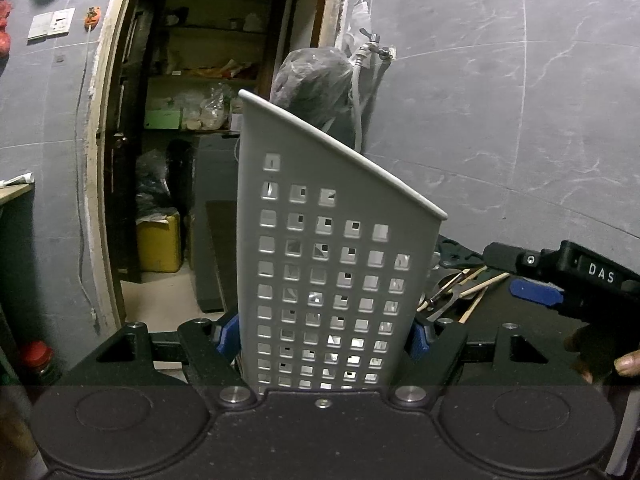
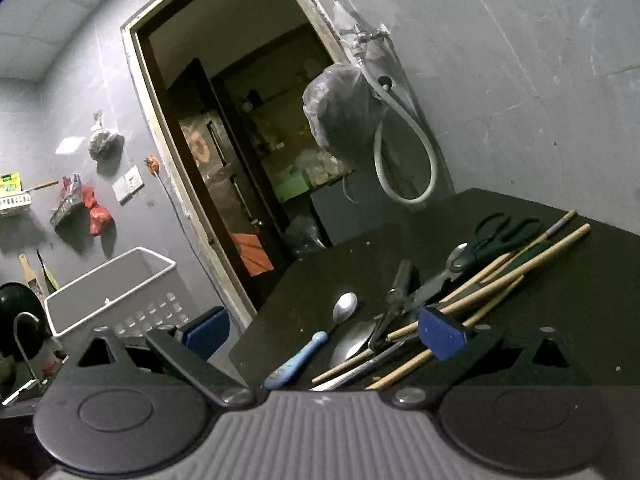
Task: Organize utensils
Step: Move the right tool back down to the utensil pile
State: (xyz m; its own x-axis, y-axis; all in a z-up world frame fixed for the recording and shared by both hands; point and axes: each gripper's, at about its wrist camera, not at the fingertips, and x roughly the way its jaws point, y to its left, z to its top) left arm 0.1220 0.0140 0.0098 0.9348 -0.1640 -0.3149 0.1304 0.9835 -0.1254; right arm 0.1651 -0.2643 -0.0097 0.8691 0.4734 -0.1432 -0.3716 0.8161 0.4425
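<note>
- Left wrist view, far left: grey wall with a switch plate (image 1: 52, 24); then an open doorway (image 1: 224, 120) onto dim, cluttered shelves, with a yellow can (image 1: 159, 242) on its floor.
- Centre of that view: left gripper (image 1: 326, 338) clenched on the grey perforated utensil holder (image 1: 332, 248), blue pads pressed against both its sides; holder upright, slanted rim falling to the right, filling the gap between the fingers.
- Behind the holder: dark plastic bag (image 1: 316, 84) hung at a tap (image 1: 372, 46) with a pale hose.
- Right of the holder, seen only partly here: wooden sticks and metal pieces on the black table (image 1: 500, 312); right gripper (image 1: 532, 280) entering from the right edge just above them, a fingertip of the person's hand (image 1: 628, 364) below it.
- Right wrist view, left side: the same holder (image 2: 116, 292) from the outside, open top visible, inside seemingly empty though too dim to be sure; well left of the table (image 2: 560, 340).
- Centre of that view, shown nowhere else: blue-handled spoon (image 2: 312, 344) with bowl pointing away, lying between the spread fingers.
- Right gripper (image 2: 324, 332) released, fingers wide apart, pressing nothing.
- Further right: pliers (image 2: 396, 296), scissors (image 2: 492, 240) with dark handles, and a heap of chopsticks (image 2: 500, 280), the right blue pad standing among their near ends.
</note>
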